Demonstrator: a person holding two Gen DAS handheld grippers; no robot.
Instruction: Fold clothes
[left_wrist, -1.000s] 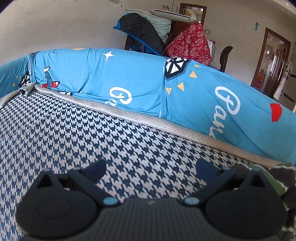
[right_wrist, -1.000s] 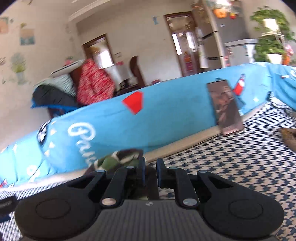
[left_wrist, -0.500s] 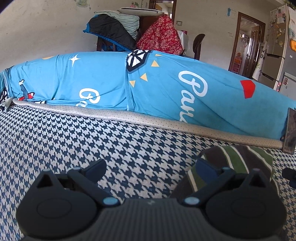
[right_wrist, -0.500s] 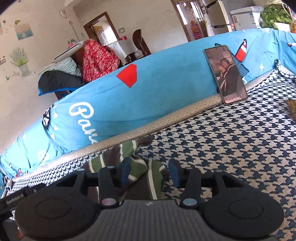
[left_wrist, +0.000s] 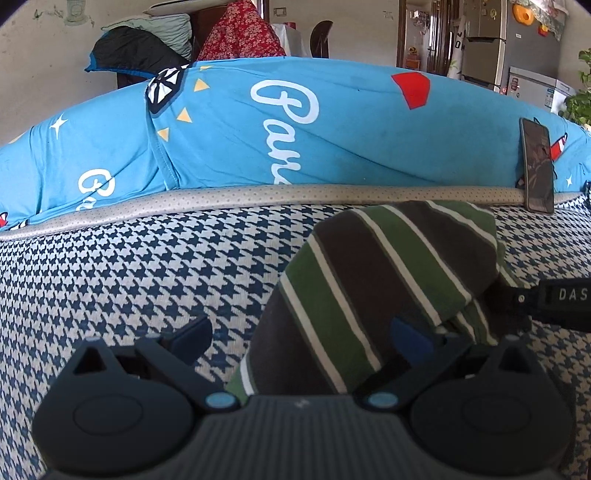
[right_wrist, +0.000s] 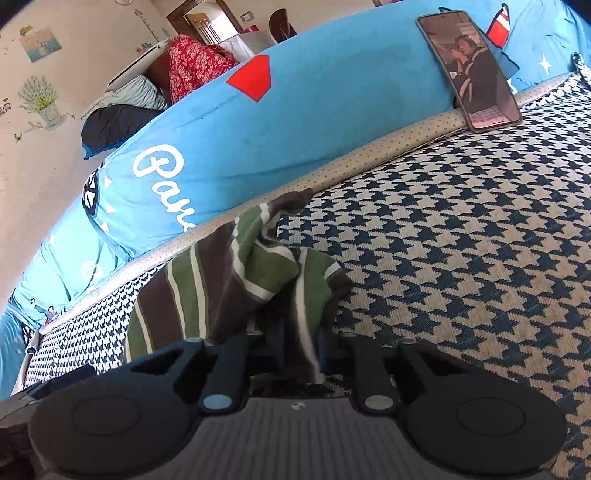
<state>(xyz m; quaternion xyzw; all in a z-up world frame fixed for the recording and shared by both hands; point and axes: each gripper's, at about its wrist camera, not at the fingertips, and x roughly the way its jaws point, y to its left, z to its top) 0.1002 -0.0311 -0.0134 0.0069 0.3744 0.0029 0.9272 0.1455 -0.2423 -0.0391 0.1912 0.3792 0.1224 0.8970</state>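
Barely started, by my read. Striped garment (left_wrist: 373, 280), green and brown with white lines, sits bunched on the houndstooth cover (left_wrist: 122, 280), near the grey piped edge (left_wrist: 258, 194) below the blue printed cushion (left_wrist: 295, 125). No flat panel, no clean fold line visible in either view; one corner pokes up toward the far side.

Left gripper (left_wrist: 302, 334): tongs wide apart, nothing pinched; the right-hand tip overlaps the cloth heap, the other hangs over bare cover.

Right gripper (right_wrist: 286, 341): tongs drawn in close with a strip of the striped cloth hanging between them. I judge it clamped on the fabric, though the contact itself is hidden by the folds.

Phone (right_wrist: 471, 68) leans against the cushion, far right, well apart from the work.

Left to do, as I judge it: spread the garment flat, then all folds.
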